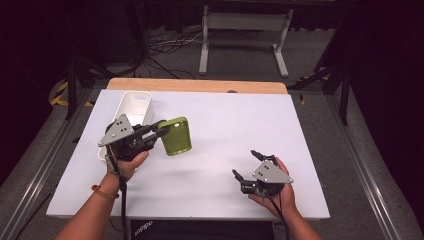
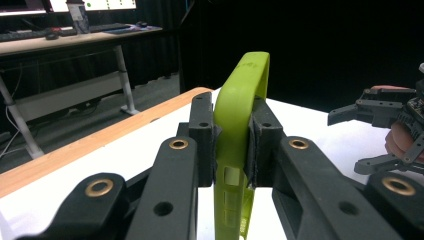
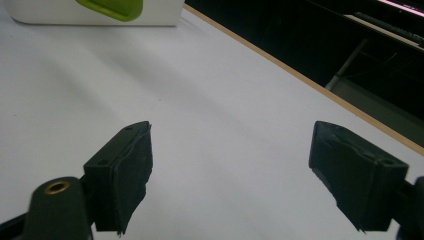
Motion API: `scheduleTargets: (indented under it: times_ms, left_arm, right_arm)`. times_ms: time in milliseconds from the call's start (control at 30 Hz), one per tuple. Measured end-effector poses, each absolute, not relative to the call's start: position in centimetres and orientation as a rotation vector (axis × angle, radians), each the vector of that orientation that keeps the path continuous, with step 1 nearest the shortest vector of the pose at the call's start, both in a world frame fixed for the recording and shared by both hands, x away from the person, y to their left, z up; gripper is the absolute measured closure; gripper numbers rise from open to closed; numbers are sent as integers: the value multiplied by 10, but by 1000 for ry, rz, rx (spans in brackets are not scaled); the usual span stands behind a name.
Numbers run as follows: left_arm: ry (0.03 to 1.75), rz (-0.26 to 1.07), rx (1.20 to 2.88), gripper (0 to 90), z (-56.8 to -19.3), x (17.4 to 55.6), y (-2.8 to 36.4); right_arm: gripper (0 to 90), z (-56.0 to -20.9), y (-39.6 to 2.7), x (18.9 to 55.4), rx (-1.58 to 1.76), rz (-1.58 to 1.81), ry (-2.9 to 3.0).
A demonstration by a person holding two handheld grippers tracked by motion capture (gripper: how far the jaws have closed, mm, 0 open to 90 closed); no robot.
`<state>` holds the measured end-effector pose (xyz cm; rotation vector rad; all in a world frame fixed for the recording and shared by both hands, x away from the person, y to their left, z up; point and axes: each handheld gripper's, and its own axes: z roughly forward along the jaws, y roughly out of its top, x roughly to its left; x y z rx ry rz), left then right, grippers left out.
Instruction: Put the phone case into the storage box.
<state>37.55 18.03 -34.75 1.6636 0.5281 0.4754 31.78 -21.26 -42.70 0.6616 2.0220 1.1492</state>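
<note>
Seen from above: a white tabletop (image 1: 215,150) with a wooden far edge, two forearms entering from the near side, one gripper in each hand. Left gripper (image 1: 159,131) at the left of the tabletop, jaws clamped on one short end of a green phone case (image 1: 176,135). Case held clear of the surface, just right of a white bin (image 1: 135,107), long axis running roughly toward and away from the person, the case reaching rightward from the jaws. In the left gripper view, case (image 2: 239,145) pinched edge-on between both pads, its curved rim rising straight ahead of the jaws. Right gripper (image 1: 246,165) near the front right of the tabletop, well apart from the case, jaws spread wide and holding nothing; in the right gripper view, only bare white surface between the two pads (image 3: 125,175), with the green case (image 3: 112,9) and the bin (image 3: 100,20) far off at the upper left. Left hand plainly the nearer to both case and bin; likely next move, judged only from the layout, a short carry leftward over the bin's open top. Counted: one case, one bin, two grippers.
</note>
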Motion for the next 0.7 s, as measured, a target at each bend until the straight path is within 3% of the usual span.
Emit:
scheduleTargets:
  times_ms: [700]
  left_arm:
    - [505, 507, 1652, 776, -337, 373, 202]
  right_arm:
    - [83, -430, -215, 317, 665, 1187, 2004]
